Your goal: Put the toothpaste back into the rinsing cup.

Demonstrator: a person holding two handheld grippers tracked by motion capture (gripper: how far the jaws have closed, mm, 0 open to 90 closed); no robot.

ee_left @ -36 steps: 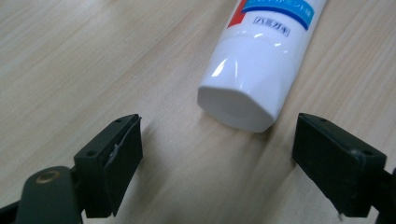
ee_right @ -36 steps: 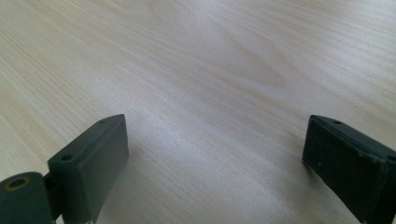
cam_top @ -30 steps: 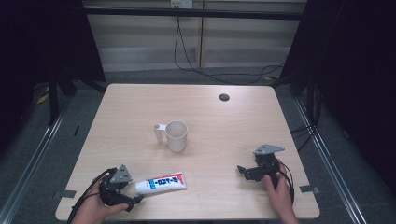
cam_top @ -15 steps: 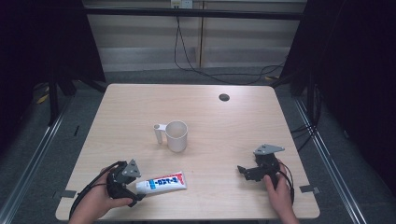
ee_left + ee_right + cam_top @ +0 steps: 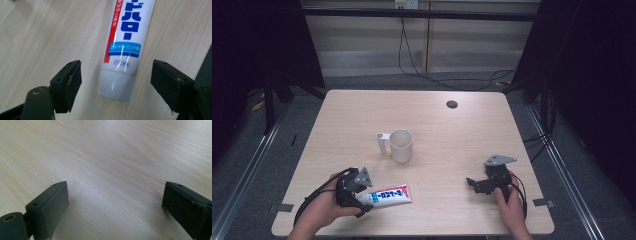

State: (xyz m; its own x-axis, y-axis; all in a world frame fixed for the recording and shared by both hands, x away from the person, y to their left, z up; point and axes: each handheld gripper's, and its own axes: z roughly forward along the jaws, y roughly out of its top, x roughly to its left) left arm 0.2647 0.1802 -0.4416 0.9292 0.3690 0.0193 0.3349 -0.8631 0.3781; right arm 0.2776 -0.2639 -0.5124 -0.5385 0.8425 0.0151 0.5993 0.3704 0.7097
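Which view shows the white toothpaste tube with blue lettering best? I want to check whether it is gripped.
The left gripper view: the white toothpaste tube with blue lettering lies close up, its cap end between open jaws that have been closing, neither pad touching. The high view shows it small beside the left gripper. The right gripper view looks at bare wooden table.

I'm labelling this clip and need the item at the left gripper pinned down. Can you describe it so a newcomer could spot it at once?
On the pale wooden table, look along the near edge toward the person's left hand, in front of the white mug. There lies a toothpaste tube, flat, its cap end between the open jaws of the left gripper. It alone carries print: blue lettering and a red stripe.
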